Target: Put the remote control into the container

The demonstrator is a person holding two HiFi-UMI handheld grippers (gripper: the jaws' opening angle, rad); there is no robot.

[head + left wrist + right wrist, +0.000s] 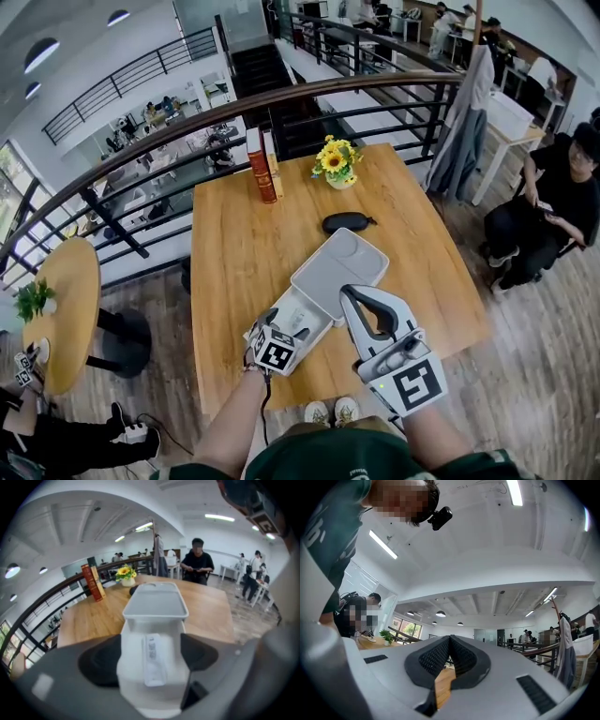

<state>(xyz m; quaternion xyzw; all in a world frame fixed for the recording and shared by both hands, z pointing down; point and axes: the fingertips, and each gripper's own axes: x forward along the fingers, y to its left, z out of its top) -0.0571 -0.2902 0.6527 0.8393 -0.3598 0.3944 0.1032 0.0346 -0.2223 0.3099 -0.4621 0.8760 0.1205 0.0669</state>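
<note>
Far left: round side table with a small plant, well apart from the main wooden table. At the table's far edge two books stand upright.

Left gripper is at the near end of the white container, low over it. In the left gripper view its jaws are spread wide, with the black pads either side of the container's near, deeper compartment. Can't tell if the pads touch its walls. The remote control is white and lies flat inside that near compartment, lengthwise, between the jaws but not touched by them. The shallow tray half of the container lies beyond it, open, angled toward the table's far right.

Sunflower pot is just right of the books. Black pouch lies between the pot and the container, apart from both.

Right gripper is held just right of the container, over the table's near edge. Its own view looks upward at the ceiling, and the jaws are pressed together at the tips, nothing between them.

Far right: a seated person in black, off the table.
</note>
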